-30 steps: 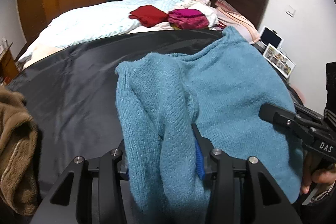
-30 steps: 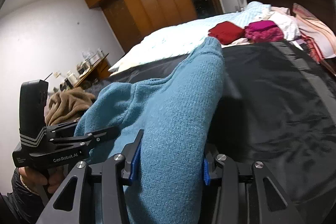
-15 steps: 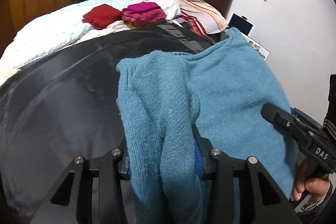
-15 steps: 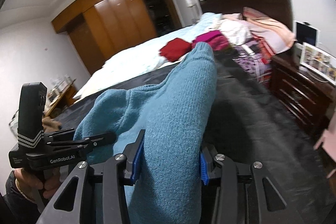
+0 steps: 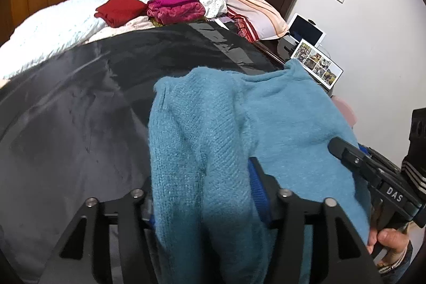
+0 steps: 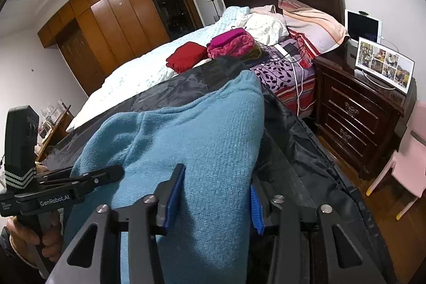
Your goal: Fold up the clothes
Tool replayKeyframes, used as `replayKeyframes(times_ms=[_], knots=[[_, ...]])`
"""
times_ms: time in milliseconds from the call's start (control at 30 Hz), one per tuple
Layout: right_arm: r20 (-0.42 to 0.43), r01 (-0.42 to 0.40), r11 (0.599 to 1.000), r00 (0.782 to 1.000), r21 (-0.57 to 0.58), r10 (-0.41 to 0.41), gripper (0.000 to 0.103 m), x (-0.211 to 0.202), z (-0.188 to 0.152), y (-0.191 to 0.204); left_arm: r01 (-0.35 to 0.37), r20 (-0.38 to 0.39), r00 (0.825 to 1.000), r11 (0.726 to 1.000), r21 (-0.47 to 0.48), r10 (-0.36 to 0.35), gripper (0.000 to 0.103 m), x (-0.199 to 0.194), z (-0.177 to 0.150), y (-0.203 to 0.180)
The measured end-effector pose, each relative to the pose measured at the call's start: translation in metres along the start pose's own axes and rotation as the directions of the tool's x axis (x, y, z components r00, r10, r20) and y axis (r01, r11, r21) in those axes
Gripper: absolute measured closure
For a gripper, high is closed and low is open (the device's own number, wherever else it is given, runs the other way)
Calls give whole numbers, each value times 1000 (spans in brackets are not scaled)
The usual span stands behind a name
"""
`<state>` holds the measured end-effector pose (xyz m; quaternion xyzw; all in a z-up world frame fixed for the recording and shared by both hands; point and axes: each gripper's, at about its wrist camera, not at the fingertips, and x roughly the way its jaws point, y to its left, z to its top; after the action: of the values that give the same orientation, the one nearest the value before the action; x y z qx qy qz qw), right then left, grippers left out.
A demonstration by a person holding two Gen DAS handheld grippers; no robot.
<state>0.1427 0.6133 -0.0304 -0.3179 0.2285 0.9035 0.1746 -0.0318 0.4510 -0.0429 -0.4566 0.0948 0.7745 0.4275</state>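
Observation:
A teal knit sweater (image 5: pixel 239 124) hangs folded between my two grippers above a black sheet (image 5: pixel 80 111) spread on the bed. My left gripper (image 5: pixel 205 193) is shut on one bunched end of the sweater. My right gripper (image 6: pixel 213 190) is shut on the other end of the sweater (image 6: pixel 199 137). The right gripper also shows at the right edge of the left wrist view (image 5: pixel 372 172), and the left gripper at the left of the right wrist view (image 6: pixel 80 180). The sweater hides the fingertips.
A folded red garment (image 5: pixel 119 8) and a magenta pile (image 5: pixel 175 8) lie farther up the bed, near the pillows (image 5: pixel 253 9). A dark wooden nightstand (image 6: pixel 367 108) with a photo frame (image 6: pixel 383 64) stands to the right. A pink chair (image 6: pixel 410 159) stands beside it. Wooden wardrobes (image 6: pixel 111 25) line the far wall.
Both grippers have swung to the right with the sweater still held. The nightstand and headboard have come into view, and the brown garment at the left has gone out of the left wrist view.

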Motion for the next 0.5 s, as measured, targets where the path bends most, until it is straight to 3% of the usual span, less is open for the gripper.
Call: replayKeyframes(times_ms=[100, 200, 300, 500], knots=[[12, 51, 998, 999, -24, -51, 34, -8, -3, 2, 18, -6, 1000, 999, -31, -19, 37, -7, -3, 6], [46, 93, 994, 995, -60, -91, 24, -27, -11, 8, 10, 22, 1000, 999, -39, -9, 35, -25, -10, 9], [50, 110, 986, 993, -122, -104, 22, -51, -30, 17, -40, 27, 999, 999, 14, 39, 27, -41, -24, 4], [3, 75, 978, 997, -195, -76, 21, -82, -71, 25, -42, 2, 999, 998, 43, 42, 26, -52, -52, 5]])
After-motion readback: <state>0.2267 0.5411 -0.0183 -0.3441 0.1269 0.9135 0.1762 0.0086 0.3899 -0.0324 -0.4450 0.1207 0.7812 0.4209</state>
